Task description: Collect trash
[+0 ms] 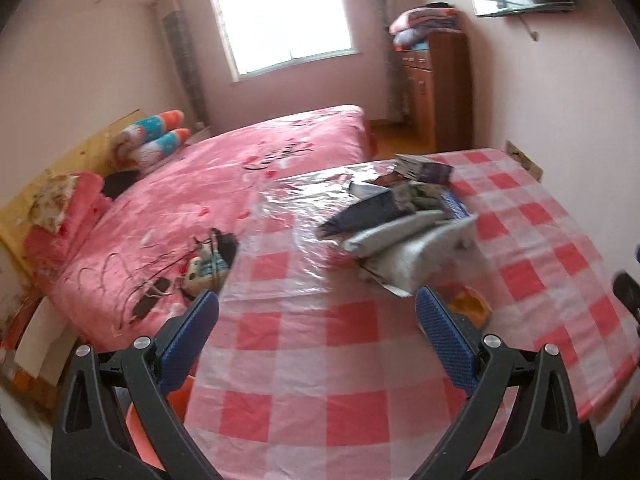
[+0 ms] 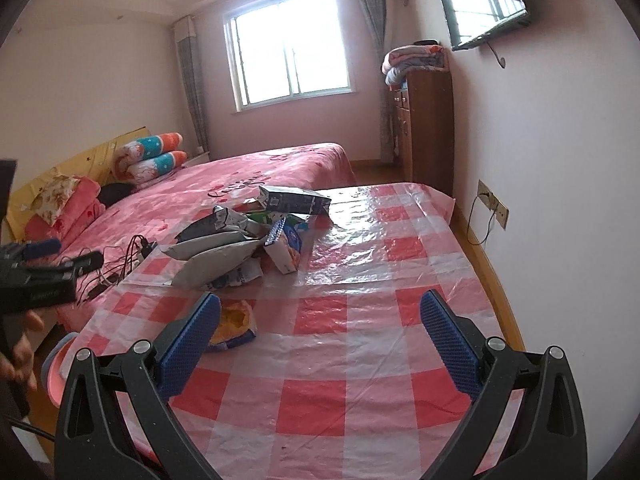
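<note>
Two pairs of tongs to mind, both spread wide and gripping nothing.

Far left, off the surface: cables (image 1: 160, 280) strewn on the bed (image 1: 200, 184), just beside the cloth's edge. Not trash; easy to hook with a careless sweep of the left tongs (image 1: 316, 294).

Next, the slick plastic cloth (image 1: 300, 340) over the surface. Likely to bunch or slide under a dragging pad, taking the heap along.

Centre: the trash pile (image 1: 400, 224), sitting mid-surface ahead of the left tongs, with grey mailers (image 1: 400, 248) leaning loosely on one another. Floppy by the look of them; apt to fold, slip from a shallow pinch, or tip neighbours toward the bed side.

Just short of the pile: a yellow wrapper (image 2: 236, 320), lying flat on the cloth beside the left finger of the right tongs (image 2: 320, 298). Thin and low, so probably hard to pinch without catching cloth too.

Further right: a blue box (image 2: 284, 248) propped on edge against the heap. Prone to toppling at a nudge.

Nearest risk overall: both tongs reaching for the same heap and colliding.
</note>
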`<state>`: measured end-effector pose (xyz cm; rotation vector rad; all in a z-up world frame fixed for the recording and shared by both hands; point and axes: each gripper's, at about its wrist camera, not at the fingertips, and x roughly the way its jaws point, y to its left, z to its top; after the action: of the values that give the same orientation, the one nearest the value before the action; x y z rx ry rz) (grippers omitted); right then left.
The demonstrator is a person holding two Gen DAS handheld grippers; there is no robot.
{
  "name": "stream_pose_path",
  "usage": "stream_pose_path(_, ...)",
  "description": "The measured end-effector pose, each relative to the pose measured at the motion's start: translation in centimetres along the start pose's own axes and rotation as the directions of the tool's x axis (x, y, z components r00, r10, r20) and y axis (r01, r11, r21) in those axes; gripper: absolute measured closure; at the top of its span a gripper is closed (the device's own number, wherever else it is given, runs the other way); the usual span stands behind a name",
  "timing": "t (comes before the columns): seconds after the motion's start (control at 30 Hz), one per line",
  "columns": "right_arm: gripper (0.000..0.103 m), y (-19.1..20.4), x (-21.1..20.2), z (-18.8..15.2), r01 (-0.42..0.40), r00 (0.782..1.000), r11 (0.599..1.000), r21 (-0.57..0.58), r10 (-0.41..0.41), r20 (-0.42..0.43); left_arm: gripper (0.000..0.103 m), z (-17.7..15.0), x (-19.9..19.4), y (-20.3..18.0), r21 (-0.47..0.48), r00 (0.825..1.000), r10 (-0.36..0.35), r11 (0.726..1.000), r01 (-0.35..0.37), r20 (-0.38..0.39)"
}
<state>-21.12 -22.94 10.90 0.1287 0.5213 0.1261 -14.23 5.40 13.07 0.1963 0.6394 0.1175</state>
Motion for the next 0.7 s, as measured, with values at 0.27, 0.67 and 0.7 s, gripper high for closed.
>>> stream_pose_path(0.27,0.004,0.0,0.1,1.0,-0.038,0.999,0.999,-0.016,0.038,-0.007,0.004,1.3,1.0,-1.7,0.013,0.994,0.106,0.994,-0.106,0.013)
stream_pose_path(0.67,0.004,1.5,-0.6,2.1,-0.110,0.994,0.993,-0.032,0.111,0.004,0.004,1.0,2.9,-3.1,0.017,0.996,0.089,0.996,-0.089,-0.022)
stream_pose_path(0.7,0.004,1.6,-0.8,2.0,-0.111,0.994,0.993,-0.027,0.112,0.009,0.004,0.8,3.0,-3.0,0.013,0.996,0.083,0.996,-0.083,-0.024)
